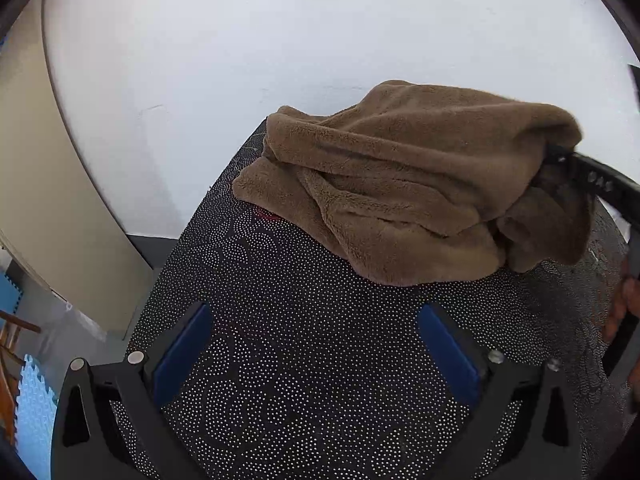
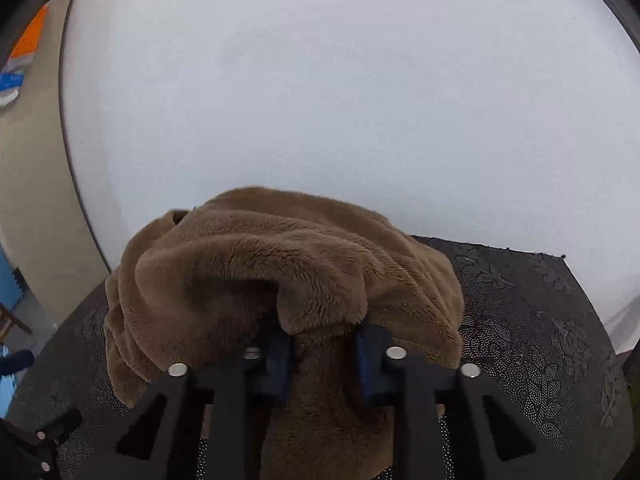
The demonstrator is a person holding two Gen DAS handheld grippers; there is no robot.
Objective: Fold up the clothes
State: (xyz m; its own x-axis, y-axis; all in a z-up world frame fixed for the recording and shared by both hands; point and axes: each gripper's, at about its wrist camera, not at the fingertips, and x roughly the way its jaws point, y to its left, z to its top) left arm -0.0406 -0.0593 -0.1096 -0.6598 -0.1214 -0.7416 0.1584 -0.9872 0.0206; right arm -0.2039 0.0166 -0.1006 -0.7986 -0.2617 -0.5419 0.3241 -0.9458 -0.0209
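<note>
A brown fleece garment [image 1: 400,184] lies bunched on a table under a black dotted cloth [image 1: 304,380]. My left gripper [image 1: 314,320] hovers open over the bare cloth in front of the garment, with nothing between its blue pads [image 1: 180,356]. In the left wrist view my right gripper [image 1: 556,156] reaches in from the right and pinches the garment's right end, holding it raised. In the right wrist view the garment [image 2: 256,264] fills the foreground, and my right gripper [image 2: 324,344] is shut on a thick fold; the fingertips are buried in fleece.
A white wall [image 1: 320,32] stands right behind the table. A beige panel [image 1: 36,184] and blue foam floor mats [image 1: 34,412] are to the left, below the table edge. A hand [image 1: 624,304] holds the right gripper. Dotted cloth [image 2: 540,340] lies to the garment's right.
</note>
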